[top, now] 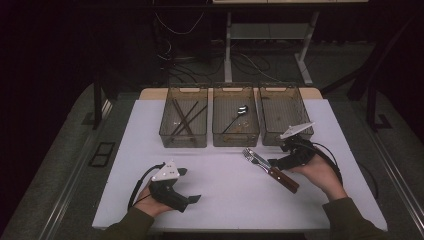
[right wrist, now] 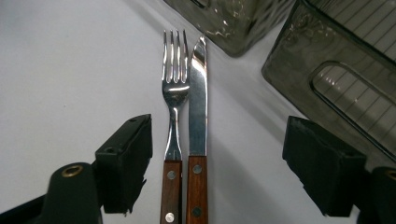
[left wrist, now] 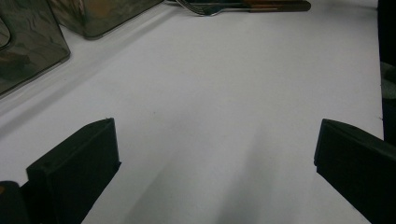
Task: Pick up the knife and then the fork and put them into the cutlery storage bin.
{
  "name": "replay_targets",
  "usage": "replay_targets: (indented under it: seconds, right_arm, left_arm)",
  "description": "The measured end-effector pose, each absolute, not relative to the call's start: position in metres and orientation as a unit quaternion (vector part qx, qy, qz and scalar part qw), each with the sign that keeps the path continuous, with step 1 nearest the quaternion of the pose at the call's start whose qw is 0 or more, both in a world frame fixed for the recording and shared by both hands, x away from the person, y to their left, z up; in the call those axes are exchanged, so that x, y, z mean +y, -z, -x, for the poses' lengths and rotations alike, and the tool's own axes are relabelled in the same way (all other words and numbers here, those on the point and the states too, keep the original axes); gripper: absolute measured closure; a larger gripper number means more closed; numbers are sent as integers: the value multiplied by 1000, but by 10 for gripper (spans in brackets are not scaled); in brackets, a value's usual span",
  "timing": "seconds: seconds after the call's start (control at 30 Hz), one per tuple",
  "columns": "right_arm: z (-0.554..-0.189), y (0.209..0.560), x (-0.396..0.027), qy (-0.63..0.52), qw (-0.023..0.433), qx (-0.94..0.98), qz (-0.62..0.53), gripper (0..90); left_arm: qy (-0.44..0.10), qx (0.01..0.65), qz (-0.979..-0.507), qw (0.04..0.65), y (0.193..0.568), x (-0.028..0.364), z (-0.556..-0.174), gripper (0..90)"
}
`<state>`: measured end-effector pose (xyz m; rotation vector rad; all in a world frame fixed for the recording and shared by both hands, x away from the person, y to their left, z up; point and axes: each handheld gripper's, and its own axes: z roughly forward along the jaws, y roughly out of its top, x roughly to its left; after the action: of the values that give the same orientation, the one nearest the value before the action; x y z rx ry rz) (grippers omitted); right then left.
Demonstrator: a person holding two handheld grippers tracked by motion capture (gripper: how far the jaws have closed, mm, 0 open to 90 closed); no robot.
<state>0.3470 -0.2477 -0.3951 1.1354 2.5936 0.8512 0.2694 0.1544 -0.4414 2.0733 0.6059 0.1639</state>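
A wooden-handled fork [right wrist: 173, 121] and knife [right wrist: 197, 126] lie side by side on the white worktop [top: 225, 190], just before three clear bins. The right gripper [right wrist: 217, 163] straddles their handles, fingers apart and not touching. The left gripper [left wrist: 215, 172] rests open over bare worktop.

A: How does the left gripper [top: 192, 199] sit?
B: Low at the near left, its 2 jaws spread wide.
A: And the right gripper [top: 274, 161]?
B: Angled leftward, jaws apart, gripping nothing.
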Motion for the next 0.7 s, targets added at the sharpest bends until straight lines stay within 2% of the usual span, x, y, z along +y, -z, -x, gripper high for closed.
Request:
replay_targets:
  seconds: [0.3, 0.7]
  right_arm:
    - [-358, 396, -241, -229, 71, 894, -379, 439]
    - [-364, 403, -231, -173, 27, 916, -360, 635]
  left_arm:
    - [-67, 246, -846, 469, 442, 154, -269, 0]
    - [-67, 247, -845, 469, 441, 155, -269, 0]
